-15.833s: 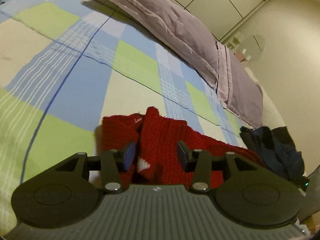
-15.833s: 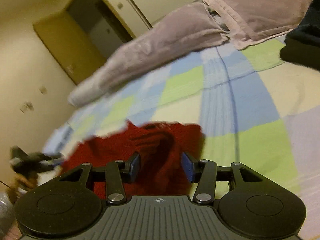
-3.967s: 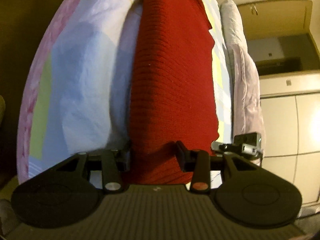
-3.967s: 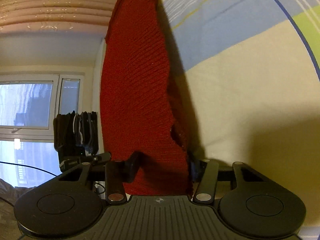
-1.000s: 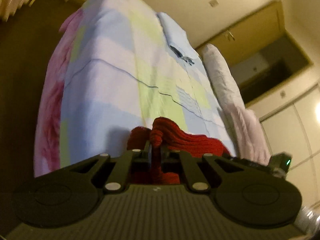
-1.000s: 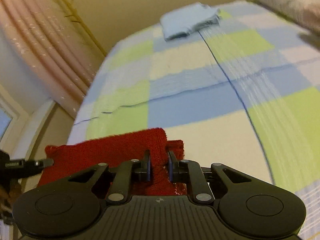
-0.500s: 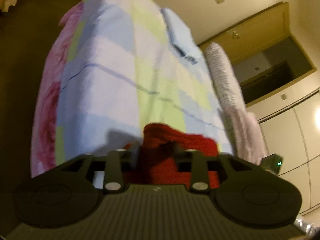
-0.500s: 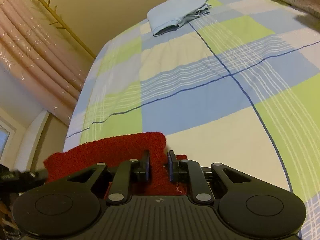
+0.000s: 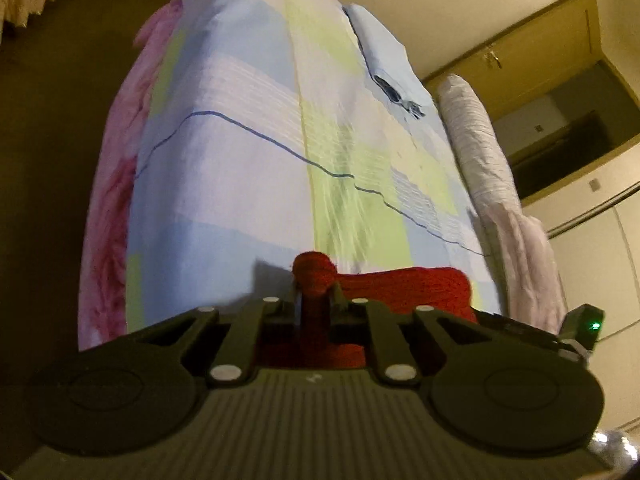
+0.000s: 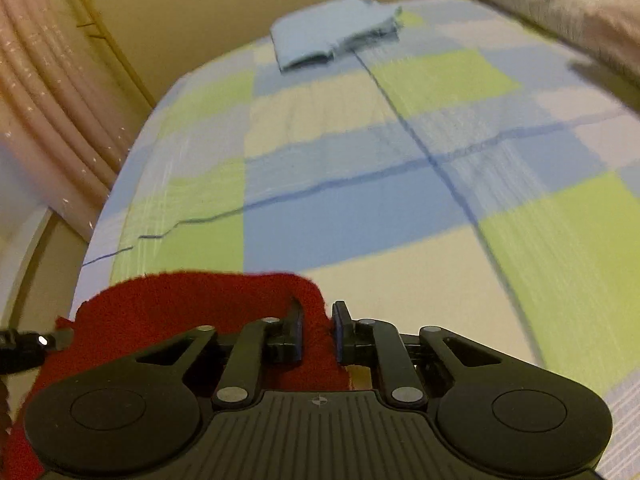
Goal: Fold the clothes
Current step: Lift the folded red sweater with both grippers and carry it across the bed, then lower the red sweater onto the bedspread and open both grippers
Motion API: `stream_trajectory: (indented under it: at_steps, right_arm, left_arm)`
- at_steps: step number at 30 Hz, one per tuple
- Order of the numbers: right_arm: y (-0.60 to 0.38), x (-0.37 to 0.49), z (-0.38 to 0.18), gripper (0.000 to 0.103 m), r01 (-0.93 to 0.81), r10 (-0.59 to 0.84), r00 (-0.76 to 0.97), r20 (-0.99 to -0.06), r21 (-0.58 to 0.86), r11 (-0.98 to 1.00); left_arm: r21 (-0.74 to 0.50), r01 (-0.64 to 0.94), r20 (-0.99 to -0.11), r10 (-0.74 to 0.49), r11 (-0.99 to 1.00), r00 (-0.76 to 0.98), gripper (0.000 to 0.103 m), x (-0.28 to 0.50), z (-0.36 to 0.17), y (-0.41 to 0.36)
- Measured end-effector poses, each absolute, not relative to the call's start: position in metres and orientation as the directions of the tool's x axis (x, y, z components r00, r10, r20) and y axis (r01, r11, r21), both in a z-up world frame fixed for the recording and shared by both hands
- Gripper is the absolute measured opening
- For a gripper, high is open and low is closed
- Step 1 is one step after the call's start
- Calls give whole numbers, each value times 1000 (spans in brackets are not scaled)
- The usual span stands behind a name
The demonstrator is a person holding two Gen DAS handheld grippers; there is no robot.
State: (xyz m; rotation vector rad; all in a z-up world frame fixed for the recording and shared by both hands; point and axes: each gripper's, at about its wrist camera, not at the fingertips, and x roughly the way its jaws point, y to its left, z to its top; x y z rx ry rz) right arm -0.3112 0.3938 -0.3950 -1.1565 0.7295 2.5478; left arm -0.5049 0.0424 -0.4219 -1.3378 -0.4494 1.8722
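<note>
A red knitted sweater (image 9: 404, 286) lies folded along the near edge of a checked bed sheet (image 9: 240, 160). My left gripper (image 9: 317, 302) has a bunched fold of it between its fingers, and the jaws are closing on that fold. In the right wrist view the same red sweater (image 10: 180, 304) stretches to the left, and my right gripper (image 10: 318, 328) is shut on its near corner. Part of the sweater is hidden under both gripper bodies.
A folded light blue garment (image 10: 332, 40) lies at the far end of the bed sheet (image 10: 360, 208). Lilac bedding (image 9: 480, 152) runs along one side. The dark floor (image 9: 60, 140) drops off beyond the pink bed edge. A curtain (image 10: 52, 100) hangs at the left.
The left jaws opened wide around the red fold and have come back together on it. Both grippers shifted slightly over the bed edge. The right grip has not changed.
</note>
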Motion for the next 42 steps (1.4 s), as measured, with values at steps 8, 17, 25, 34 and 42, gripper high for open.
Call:
stream_trajectory:
  at_steps: [8,17,25,34,42]
  right_arm:
    - [391,-258,-339,73,-494,135,-694,-708,331,-804]
    - [295,-175,-300,32,-476,148,-698,-701,299,-827]
    - [256,-214,-361,32,-404,151,-604,-782,137,-905]
    - [273,-224,-324,32,-363,98,-592,-800,156,-919]
    - [297,-276,-358,32,-440,126,-597,-792,193,-877]
  left_arm:
    - [-511,-401,-736,628,-760,-253,35,-492,-359,39]
    - [-572,-612,-654,754,-546,-61,8,-379,-307,48]
    - [-419,-687,-766,637,-594,-84,7,-361,-361,92]
    - [-419,-654,-782,616,-630,-93,8,-375,-314,94]
    - [-292,-669,-814,545,-684,-201,11,-422,-344,141]
